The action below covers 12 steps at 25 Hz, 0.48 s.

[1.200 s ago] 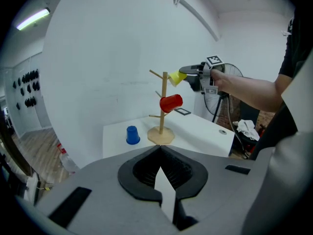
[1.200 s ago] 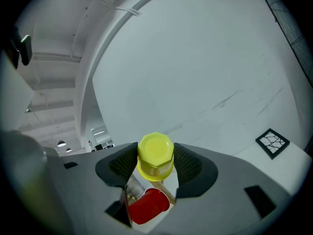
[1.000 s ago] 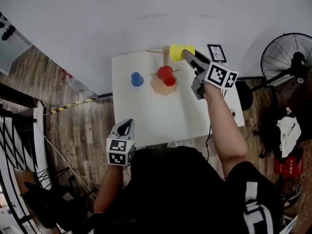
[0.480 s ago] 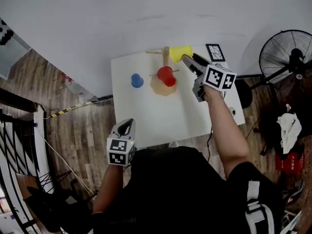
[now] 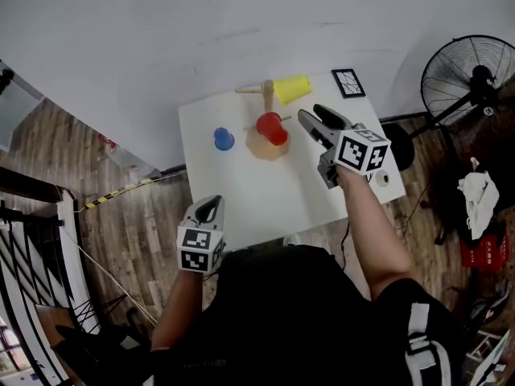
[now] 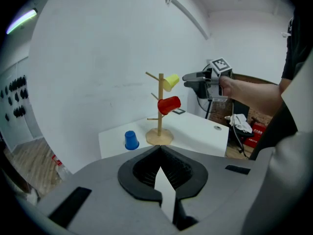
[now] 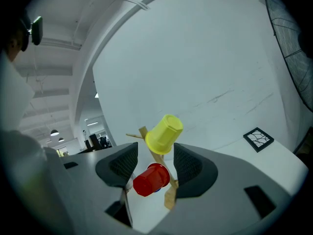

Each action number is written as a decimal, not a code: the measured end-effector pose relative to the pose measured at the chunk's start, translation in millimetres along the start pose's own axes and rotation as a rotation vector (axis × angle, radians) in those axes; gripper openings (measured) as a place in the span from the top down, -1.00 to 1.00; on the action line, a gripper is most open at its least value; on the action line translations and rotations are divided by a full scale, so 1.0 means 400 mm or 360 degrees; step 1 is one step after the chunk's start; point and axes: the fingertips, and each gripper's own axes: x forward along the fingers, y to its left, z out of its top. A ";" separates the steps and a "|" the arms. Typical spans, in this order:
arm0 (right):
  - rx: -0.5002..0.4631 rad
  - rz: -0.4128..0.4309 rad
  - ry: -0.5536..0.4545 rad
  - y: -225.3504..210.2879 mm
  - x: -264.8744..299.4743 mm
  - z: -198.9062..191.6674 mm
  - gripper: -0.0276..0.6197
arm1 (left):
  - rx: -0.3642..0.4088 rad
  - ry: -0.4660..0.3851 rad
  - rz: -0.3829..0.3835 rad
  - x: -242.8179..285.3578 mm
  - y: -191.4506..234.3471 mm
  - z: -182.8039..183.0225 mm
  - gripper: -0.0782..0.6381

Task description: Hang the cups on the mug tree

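Observation:
A wooden mug tree (image 5: 267, 96) stands at the far side of the white table (image 5: 241, 191). A yellow cup (image 5: 291, 88) hangs on an upper peg and a red cup (image 5: 272, 127) on a lower one. A blue cup (image 5: 224, 139) stands upside down on the table, left of the tree. My right gripper (image 5: 311, 114) hovers open and empty just right of the tree; in its own view the yellow cup (image 7: 165, 133) and red cup (image 7: 151, 180) show between its spread jaws, well beyond them. My left gripper (image 5: 208, 207) is shut and empty, off the table's near edge. Its view shows the tree (image 6: 160, 106) and blue cup (image 6: 130, 140).
A black-framed marker card (image 5: 348, 82) lies at the table's far right corner. A small round object (image 5: 381, 178) sits near the right edge. A standing fan (image 5: 463, 79) and a heap of cloth (image 5: 475, 207) are on the floor to the right.
My right gripper has let go of the yellow cup and drawn back toward me; the cup stays hanging on the tree. The left gripper has not moved.

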 end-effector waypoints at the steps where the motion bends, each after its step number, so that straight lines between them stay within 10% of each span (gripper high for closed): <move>1: -0.0014 -0.0001 0.0002 0.015 -0.011 -0.010 0.23 | 0.0007 -0.0001 -0.0010 0.002 0.002 0.004 0.75; 12: -0.0064 0.0031 0.0076 0.176 -0.113 -0.200 0.55 | -0.0039 -0.0081 -0.0117 -0.002 0.031 0.051 0.75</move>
